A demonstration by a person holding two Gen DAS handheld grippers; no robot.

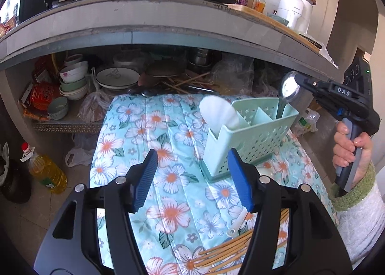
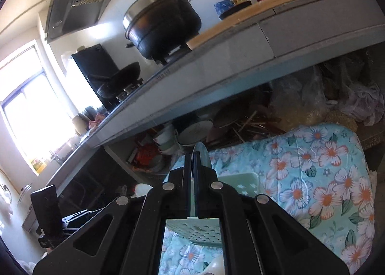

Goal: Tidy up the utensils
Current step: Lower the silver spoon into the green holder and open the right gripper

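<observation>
Covering the surface (image 1: 154,130), a floral cloth is carrying a green utensil caddy (image 1: 250,140), which is holding a white rice paddle (image 1: 216,112) in its left compartment. Above its right compartment, the right gripper (image 1: 300,81) is clamping a metal spoon (image 1: 288,87), handle dipping inside. The left gripper (image 1: 192,178) is hovering wide open and empty. Bamboo chopsticks (image 1: 228,253) and a small white spoon (image 1: 238,223) are lying nearby.
</observation>
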